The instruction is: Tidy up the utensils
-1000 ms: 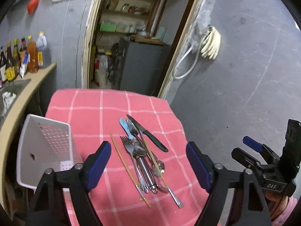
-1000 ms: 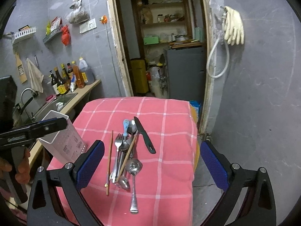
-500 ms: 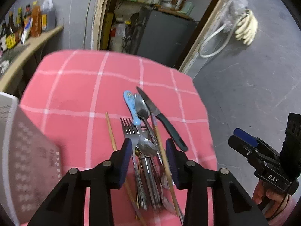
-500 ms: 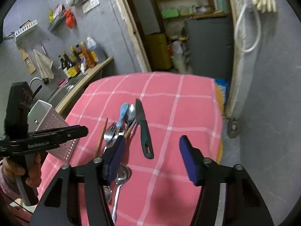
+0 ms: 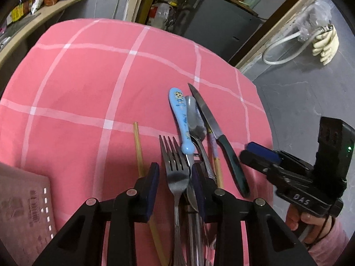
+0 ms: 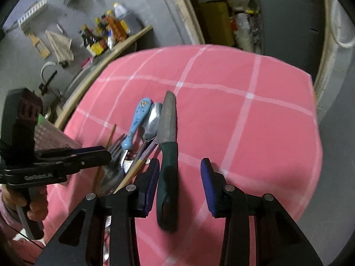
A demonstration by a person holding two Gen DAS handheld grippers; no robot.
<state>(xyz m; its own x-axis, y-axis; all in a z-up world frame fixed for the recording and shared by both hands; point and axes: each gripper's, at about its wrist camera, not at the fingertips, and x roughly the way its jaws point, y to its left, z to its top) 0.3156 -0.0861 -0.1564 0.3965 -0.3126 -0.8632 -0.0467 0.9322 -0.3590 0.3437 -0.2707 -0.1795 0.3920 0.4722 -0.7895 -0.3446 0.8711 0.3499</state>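
A pile of utensils lies on the pink checked tablecloth (image 5: pixel 88 84): a steel fork (image 5: pixel 175 168), a blue-handled child's spoon (image 5: pixel 180 115), a steel spoon (image 5: pixel 195 117), chopsticks (image 5: pixel 138 146) and a green-handled knife (image 5: pixel 230 159). My left gripper (image 5: pixel 175 173) is low over the pile, its jaws partly open on either side of the fork's head. My right gripper (image 6: pixel 179 177) is open around the knife's green handle (image 6: pixel 168 177), not touching it. The right gripper also shows in the left wrist view (image 5: pixel 261 153).
A white perforated basket (image 5: pixel 24 217) stands at the cloth's left front; it also shows in the right wrist view (image 6: pixel 51 137). A counter with bottles (image 6: pixel 108 31) runs along the left wall. The table's right edge drops to a grey floor (image 5: pixel 299 102).
Both grippers have come down and forward onto the pile. The left jaws have narrowed around the fork; the right jaws have narrowed around the knife handle.
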